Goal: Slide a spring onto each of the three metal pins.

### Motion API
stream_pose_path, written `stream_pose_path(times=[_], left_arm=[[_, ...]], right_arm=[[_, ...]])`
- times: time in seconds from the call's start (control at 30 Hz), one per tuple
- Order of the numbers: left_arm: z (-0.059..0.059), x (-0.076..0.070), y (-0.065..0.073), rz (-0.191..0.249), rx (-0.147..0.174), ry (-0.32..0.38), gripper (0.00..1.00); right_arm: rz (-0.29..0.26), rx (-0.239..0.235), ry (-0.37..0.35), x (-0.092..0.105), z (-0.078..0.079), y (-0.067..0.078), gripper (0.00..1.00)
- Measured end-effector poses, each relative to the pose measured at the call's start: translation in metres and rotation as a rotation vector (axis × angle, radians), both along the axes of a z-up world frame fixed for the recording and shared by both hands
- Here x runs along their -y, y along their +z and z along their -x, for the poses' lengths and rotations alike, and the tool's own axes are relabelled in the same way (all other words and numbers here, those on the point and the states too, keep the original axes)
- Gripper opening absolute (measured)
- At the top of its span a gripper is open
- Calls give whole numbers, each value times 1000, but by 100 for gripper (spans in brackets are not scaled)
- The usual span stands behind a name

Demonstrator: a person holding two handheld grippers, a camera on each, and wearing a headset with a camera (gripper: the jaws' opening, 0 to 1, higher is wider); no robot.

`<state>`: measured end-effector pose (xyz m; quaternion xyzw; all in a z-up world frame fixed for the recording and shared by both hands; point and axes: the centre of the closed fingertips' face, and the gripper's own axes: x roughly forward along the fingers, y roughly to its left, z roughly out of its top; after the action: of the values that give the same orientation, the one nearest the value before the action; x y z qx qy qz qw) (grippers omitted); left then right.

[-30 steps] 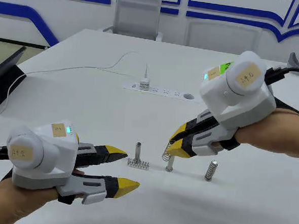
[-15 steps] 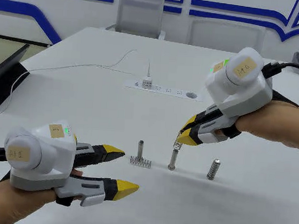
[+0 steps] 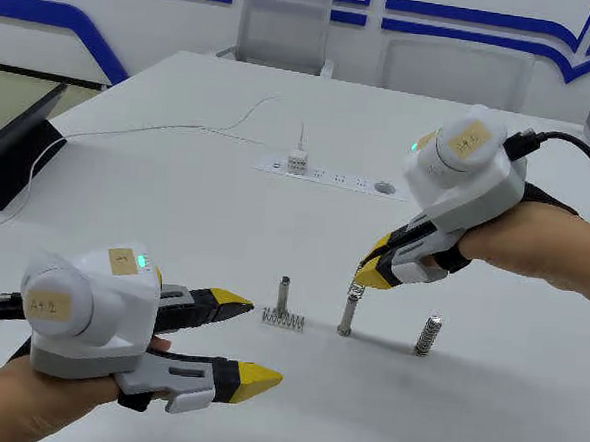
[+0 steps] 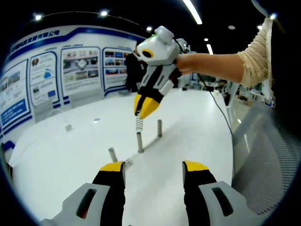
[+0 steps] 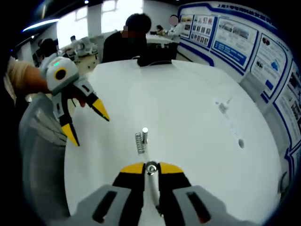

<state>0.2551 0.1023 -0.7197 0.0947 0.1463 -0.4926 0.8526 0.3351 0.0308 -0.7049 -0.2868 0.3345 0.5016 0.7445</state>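
Our right gripper (image 3: 372, 276) pinches a thin wire spring (image 3: 356, 288) over the tip of the middle pin (image 3: 347, 314), toward the near edge of the white bench (image 3: 176, 204). We judge a tilt could snag a coil and topple the smooth steel pin. Our left gripper (image 3: 265, 341) hovers, jaws spread, near a loose spring (image 3: 282, 319).

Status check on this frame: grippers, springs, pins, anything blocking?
Right gripper shut on spring, at the middle pin's top. Left gripper open, apart. Right pin sprung; left pin bare, loose spring beside it. No obstruction seen.
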Motion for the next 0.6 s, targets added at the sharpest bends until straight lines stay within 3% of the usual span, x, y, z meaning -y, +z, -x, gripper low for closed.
stream_pose_path(times=[0.6], left_arm=[[0, -1, -3, -5, -7, 0, 49]], right_arm=[[49, -30, 5, -2, -3, -21, 12]])
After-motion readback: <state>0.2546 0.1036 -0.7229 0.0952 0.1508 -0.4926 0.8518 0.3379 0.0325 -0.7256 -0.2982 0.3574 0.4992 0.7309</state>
